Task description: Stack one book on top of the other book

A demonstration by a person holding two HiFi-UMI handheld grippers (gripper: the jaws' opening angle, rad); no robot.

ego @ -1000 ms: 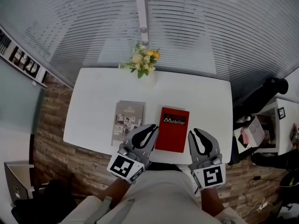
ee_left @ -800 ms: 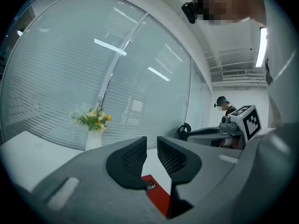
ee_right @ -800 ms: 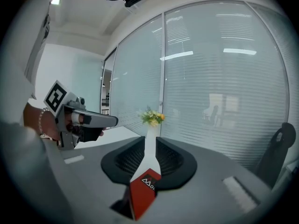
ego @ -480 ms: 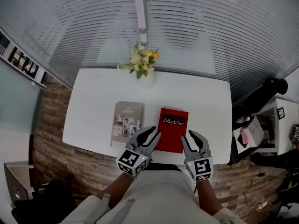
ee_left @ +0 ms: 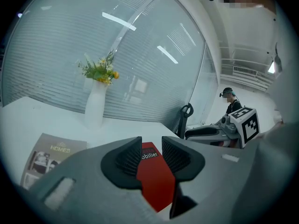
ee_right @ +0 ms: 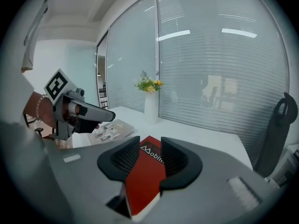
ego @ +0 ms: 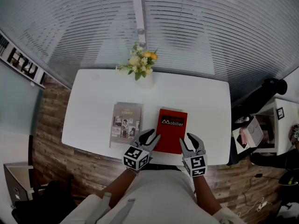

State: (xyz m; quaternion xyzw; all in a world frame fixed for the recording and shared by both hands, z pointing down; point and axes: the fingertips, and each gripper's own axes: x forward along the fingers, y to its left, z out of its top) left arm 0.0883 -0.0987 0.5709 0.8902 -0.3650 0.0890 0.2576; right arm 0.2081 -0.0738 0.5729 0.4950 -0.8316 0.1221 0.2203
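Observation:
A red book [ego: 171, 130] lies flat near the front edge of the white table [ego: 205, 101]. A grey magazine-like book [ego: 125, 123] lies beside it on the left, a little apart. My left gripper [ego: 150, 136] hovers at the red book's near left corner, my right gripper [ego: 193, 142] at its near right corner. Both have just been opening and stand open with nothing between the jaws. In the left gripper view the red book [ee_left: 154, 181] shows through the gap of the left gripper [ee_left: 152, 146]. The right gripper [ee_right: 150, 146] also frames the red book [ee_right: 145, 176].
A white vase of flowers [ego: 142, 69] stands at the table's far edge, against a glass wall with blinds. A dark office chair [ee_left: 186, 118] sits past the table's right end. Bags and a white shelf [ego: 261, 125] crowd the wooden floor on the right.
Both grippers have dropped towards the table's front edge at the red book's near corners. Their jaws have spread from nearly shut to partly open.

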